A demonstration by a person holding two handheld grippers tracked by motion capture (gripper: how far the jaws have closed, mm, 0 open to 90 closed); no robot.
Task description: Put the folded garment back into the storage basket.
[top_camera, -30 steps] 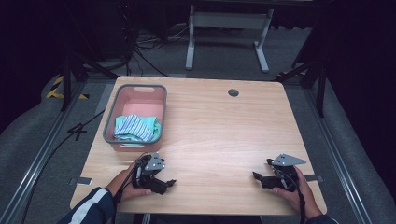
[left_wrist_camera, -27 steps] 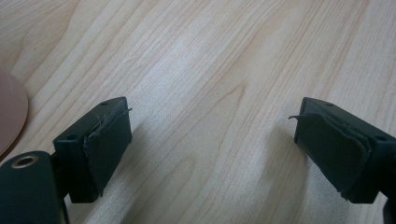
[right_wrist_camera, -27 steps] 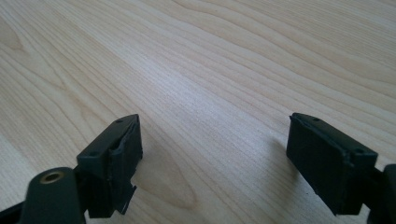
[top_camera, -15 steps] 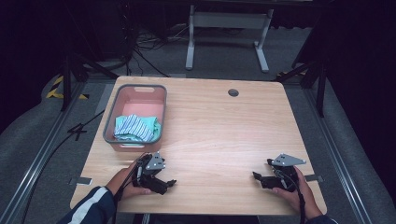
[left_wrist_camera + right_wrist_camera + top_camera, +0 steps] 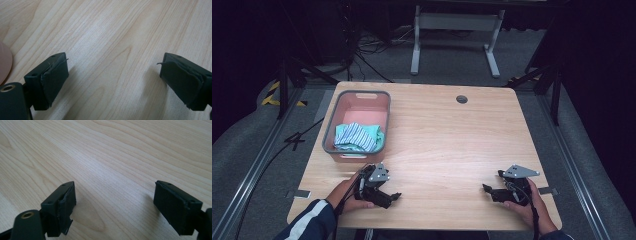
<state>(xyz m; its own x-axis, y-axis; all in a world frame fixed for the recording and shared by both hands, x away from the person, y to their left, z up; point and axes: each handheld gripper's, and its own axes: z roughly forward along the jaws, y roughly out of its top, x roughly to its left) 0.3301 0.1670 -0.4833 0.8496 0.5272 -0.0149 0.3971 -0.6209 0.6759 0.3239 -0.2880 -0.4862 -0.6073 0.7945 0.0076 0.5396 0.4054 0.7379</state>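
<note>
My left gripper (image 5: 393,197) rests low on the wooden table (image 5: 447,135) near its front left, held by a hand in a dark sleeve with white stripes. In the left gripper view its two black jaws stand wide apart, left gripper (image 5: 113,75) open over bare wood. My right gripper (image 5: 486,189) sits near the front right, a grey plate on top. In the right gripper view the right gripper (image 5: 115,200) is open too, nothing between the jaws.
A pink bin with a grey rim (image 5: 330,131) stands at the table's left, holding striped and teal cloths (image 5: 358,137). A round cable hole (image 5: 461,99) lies at the back. A pink curved edge (image 5: 5,62) shows at the left gripper view's left border.
</note>
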